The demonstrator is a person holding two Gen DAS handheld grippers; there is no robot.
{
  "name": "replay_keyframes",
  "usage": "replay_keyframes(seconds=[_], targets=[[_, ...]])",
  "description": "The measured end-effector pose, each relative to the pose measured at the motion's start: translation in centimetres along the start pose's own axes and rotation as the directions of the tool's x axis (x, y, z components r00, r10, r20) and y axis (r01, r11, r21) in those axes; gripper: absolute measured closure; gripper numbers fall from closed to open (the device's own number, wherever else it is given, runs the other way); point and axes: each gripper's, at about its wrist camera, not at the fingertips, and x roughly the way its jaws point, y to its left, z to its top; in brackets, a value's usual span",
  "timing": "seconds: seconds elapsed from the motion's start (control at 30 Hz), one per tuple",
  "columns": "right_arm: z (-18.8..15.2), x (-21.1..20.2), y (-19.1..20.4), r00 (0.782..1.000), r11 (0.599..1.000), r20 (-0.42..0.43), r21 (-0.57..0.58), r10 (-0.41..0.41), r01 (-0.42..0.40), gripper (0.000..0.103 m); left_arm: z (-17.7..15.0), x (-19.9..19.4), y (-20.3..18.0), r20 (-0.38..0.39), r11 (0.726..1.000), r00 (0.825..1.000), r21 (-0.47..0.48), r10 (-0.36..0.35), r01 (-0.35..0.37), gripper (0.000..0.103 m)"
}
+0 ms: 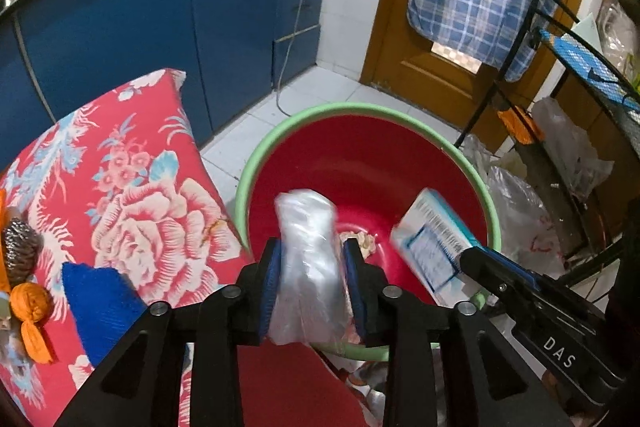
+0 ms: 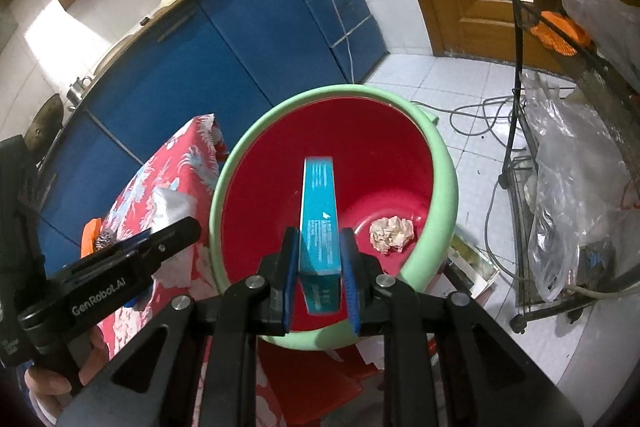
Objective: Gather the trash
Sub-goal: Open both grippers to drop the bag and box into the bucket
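Note:
A red basin with a green rim (image 1: 288, 123) (image 2: 240, 155) sits beside the table, with a crumpled paper ball (image 2: 391, 233) (image 1: 362, 241) lying at its bottom. My left gripper (image 1: 313, 251) is shut on a crumpled clear plastic bag (image 1: 308, 227), holding it over the basin's near edge. My right gripper (image 2: 320, 239) is shut on a slim teal carton (image 2: 318, 203), which stands on edge between the pads above the basin's inside. The left wrist view shows the carton (image 1: 432, 243) at the right, over the basin.
A table under a red floral cloth (image 1: 132, 187) stands left of the basin, bearing orange peels (image 1: 32, 299), a steel scourer (image 1: 20, 243) and a blue cloth (image 1: 100, 299). Blue cabinets (image 1: 120, 27) lie behind. A wire rack with plastic bags (image 2: 580, 167) and floor cables (image 2: 472, 115) are to the right.

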Motion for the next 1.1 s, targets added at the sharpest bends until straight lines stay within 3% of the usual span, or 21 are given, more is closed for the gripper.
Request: replay_keyframes(seconds=[0.17,0.6,1.1], targets=[[0.0,0.3,-0.5,1.0,1.0,-0.003,0.013,0.002,-0.002,0.074,-0.1,-0.1,-0.2,0.015,1.0,1.0,0.018,0.023,-0.024,0.048],[-0.1,-0.4,-0.3,1.0,1.0,0.003,0.023,0.005,-0.005,0.068,-0.2,-1.1,0.3,0.03,0.999,0.999,0.014,0.039,-0.04,0.047],[-0.5,-2.4,3.4,0.999,0.998,0.024,-0.044,0.033,-0.032,0.064,-1.3,-4.6,2.9,0.076,0.997,0.995,-0.05,0.065,-0.061,0.047]])
